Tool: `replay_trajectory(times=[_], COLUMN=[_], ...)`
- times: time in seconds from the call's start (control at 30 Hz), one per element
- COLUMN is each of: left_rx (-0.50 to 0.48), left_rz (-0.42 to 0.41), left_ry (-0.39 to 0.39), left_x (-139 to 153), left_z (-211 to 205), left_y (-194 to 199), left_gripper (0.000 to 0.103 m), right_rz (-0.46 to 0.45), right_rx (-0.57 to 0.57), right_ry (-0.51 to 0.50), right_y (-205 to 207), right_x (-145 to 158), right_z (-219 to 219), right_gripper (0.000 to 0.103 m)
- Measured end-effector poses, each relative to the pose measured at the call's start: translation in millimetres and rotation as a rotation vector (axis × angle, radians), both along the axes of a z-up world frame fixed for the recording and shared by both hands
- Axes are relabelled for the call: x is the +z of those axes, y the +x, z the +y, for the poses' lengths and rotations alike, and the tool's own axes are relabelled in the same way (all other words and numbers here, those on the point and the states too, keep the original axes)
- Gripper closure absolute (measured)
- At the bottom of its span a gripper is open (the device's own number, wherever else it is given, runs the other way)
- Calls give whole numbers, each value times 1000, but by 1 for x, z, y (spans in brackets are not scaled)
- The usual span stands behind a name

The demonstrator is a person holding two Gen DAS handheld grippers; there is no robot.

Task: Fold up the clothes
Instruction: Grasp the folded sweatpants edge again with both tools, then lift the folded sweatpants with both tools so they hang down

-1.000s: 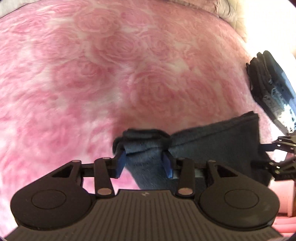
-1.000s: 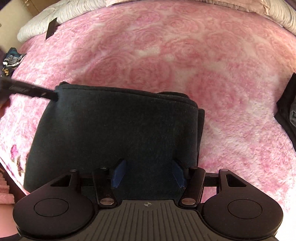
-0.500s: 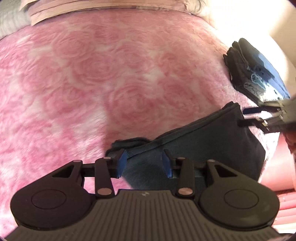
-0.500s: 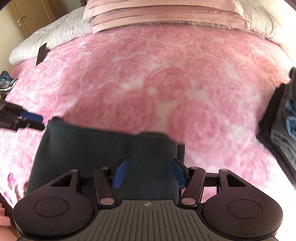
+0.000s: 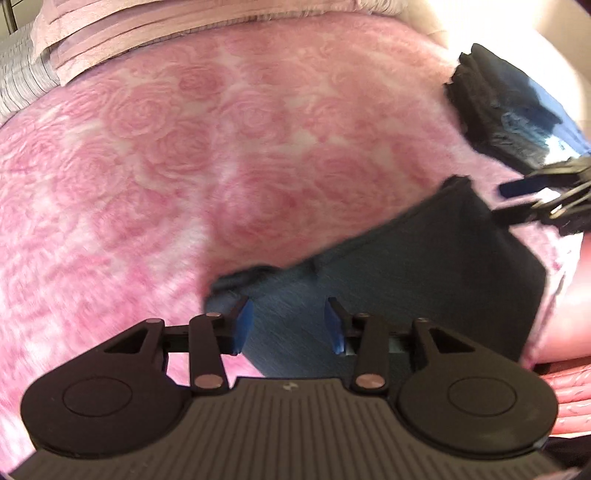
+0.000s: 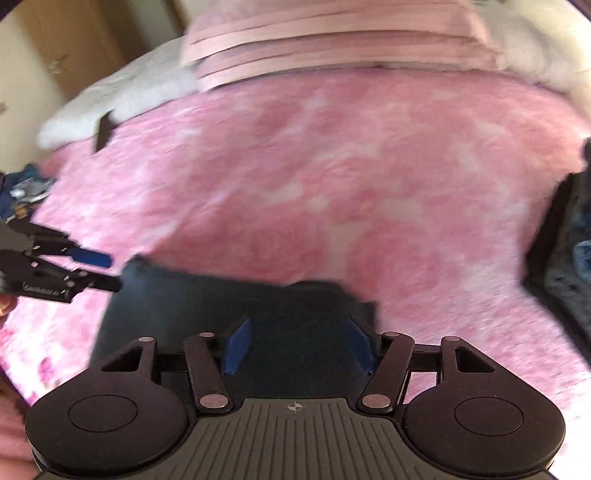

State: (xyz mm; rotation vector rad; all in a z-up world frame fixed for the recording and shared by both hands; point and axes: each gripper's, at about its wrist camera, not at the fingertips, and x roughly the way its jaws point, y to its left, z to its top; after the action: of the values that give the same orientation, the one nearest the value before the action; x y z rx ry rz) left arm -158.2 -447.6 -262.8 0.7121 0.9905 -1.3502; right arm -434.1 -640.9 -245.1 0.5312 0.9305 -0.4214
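A dark blue folded garment (image 5: 424, 266) lies flat on the pink rose-patterned blanket (image 5: 184, 166). My left gripper (image 5: 288, 325) hangs above its near-left end, open, with cloth showing below the pads but not pinched. In the right wrist view the same garment (image 6: 221, 306) sits under my right gripper (image 6: 295, 343), whose jaws are opening and press on nothing. The left gripper (image 6: 107, 269) shows beside the garment's left corner there. From the left wrist view the right gripper (image 5: 506, 203) sits at the garment's far right corner.
A stack of dark folded clothes (image 5: 509, 118) lies at the blanket's right edge, seen again as the stack (image 6: 565, 258). Striped pink pillows (image 6: 332, 33) line the head of the bed. A patterned cloth (image 6: 22, 188) lies off the left edge, near a wooden door (image 6: 55, 48).
My left gripper let go of the bunched fold it pinched and lifted away. The garment now lies flat. My right gripper rose a little, tilted up, and its jaws widened.
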Motion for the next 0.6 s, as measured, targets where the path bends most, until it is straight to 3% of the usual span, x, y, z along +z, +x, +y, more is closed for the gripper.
replay_trajectory(times=[0.17, 0.43, 0.53, 0.6], left_rx=[-51, -44, -42, -48], left_rz=[-33, -98, -93, -88], left_ry=[67, 76, 66, 67], left_x=[-30, -51, -52, -45], left_z=[-4, -24, -20, -17], left_y=[-35, -41, -39, -39], left_gripper=[64, 59, 59, 60], right_rz=[77, 41, 71, 61], right_rx=[75, 203, 170, 138], right_ry=[57, 3, 62, 48], right_y=[14, -16, -36, -46], right_x=[-47, -12, -28, -25], right_z=[2, 13, 21, 27], right_gripper=[40, 40, 40, 40])
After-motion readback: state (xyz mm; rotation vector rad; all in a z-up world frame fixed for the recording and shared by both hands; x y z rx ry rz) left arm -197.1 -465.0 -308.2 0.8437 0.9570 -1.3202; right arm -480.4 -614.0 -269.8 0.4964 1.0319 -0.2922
